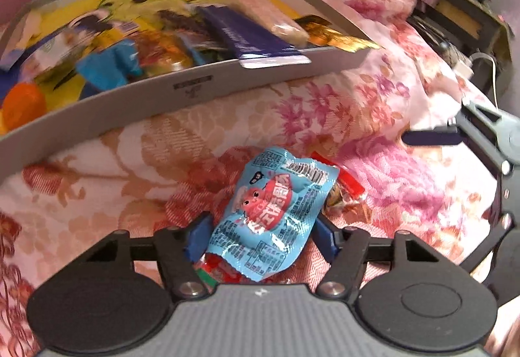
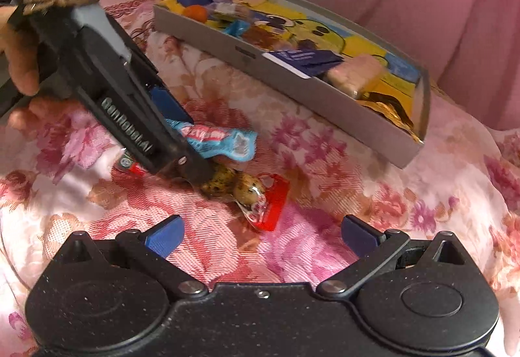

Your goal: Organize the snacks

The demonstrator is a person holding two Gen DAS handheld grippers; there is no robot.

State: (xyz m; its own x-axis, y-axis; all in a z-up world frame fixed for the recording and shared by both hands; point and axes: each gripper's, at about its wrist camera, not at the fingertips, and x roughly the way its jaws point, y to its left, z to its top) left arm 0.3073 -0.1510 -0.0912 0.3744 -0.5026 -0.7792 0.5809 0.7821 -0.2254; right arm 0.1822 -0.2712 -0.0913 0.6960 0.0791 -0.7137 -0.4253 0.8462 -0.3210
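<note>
A light blue snack packet (image 1: 273,210) with a red cartoon lies on the floral bedspread. My left gripper (image 1: 261,236) is shut on it, a blue pad pressing each side. In the right wrist view the same packet (image 2: 224,140) sticks out of the left gripper (image 2: 190,139). Under and beside it lies a clear, red-ended pack of speckled eggs (image 2: 247,191), partly hidden by the left gripper. My right gripper (image 2: 261,233) hovers open just in front of that pack, with nothing between its fingers. Behind stands a grey tray (image 1: 195,87) with a cartoon-printed bottom, holding several snacks.
The tray (image 2: 292,87) holds a dark blue bar (image 1: 253,35), a pale pink bar (image 1: 260,9), a gold wrapper (image 1: 334,35) and an orange ball (image 1: 22,103). A hand (image 2: 19,64) holds the left gripper. Pink curtain hangs behind; dark furniture (image 1: 464,19) stands at right.
</note>
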